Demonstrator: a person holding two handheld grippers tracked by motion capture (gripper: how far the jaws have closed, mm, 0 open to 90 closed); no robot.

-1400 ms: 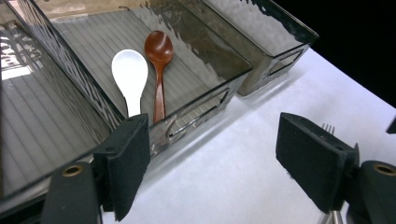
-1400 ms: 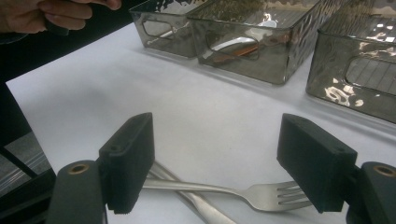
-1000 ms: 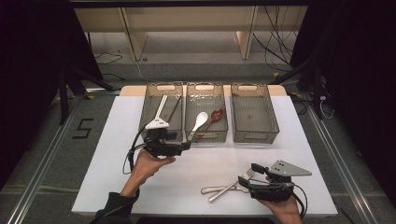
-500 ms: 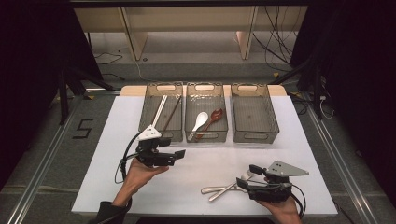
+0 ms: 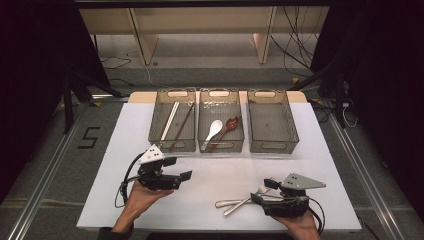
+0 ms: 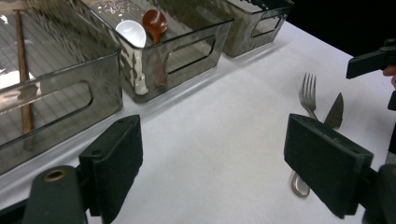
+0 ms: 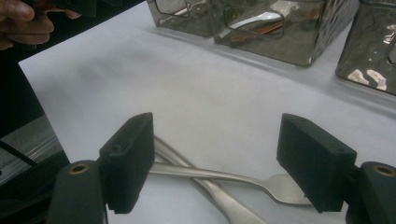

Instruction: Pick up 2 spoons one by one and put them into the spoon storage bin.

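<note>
While the left gripper [image 5: 186,175] hovers over the white table [image 5: 320,150] from above, its jaws have just been opening with nothing between them; the right gripper [image 5: 261,191] sits by a fork [image 5: 243,202] and knife [image 5: 226,203] — crossed, near the front edge. Left gripper view: wide jaws, fork [image 6: 307,88] ahead, beside the knife. Right gripper view: jaws spread wide — straddling the fork [image 7: 224,176], not touching.

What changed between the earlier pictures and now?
The left gripper drew back from the left bin toward the person's edge of the table, its jaws having just been opening, with nothing between them. The right gripper kept its place, jaws open beside the fork and knife. The chopsticks and spoons lie in their bins as before.
</note>
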